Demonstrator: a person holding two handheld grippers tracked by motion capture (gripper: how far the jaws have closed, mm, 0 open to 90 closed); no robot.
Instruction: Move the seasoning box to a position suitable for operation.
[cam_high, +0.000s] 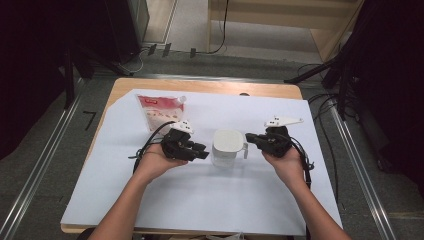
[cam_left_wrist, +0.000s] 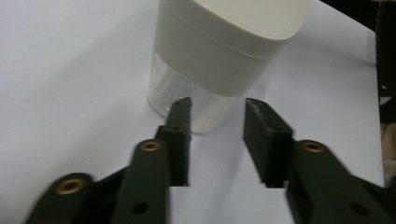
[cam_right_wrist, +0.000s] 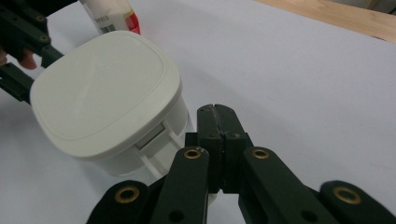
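The flat red-and-white printed pouch (cam_high: 161, 112) is lying beyond the left tongs (cam_high: 202, 150); its lettering is too small to read, and the barcode label seen in the right gripper view is likewise illegible. The clear plastic container with a rounded-square white lid (cam_high: 227, 147) is standing upright on the white sheet covering the bench (cam_high: 210, 200), between the two tongs. It is sitting just ahead of the left tongs (cam_left_wrist: 217, 119), whose jaws are standing apart, tips just short of the clear wall. The right tongs (cam_right_wrist: 214, 116) are pressed together, empty, resting beside the latch on the lid's side (cam_right_wrist: 156, 140).
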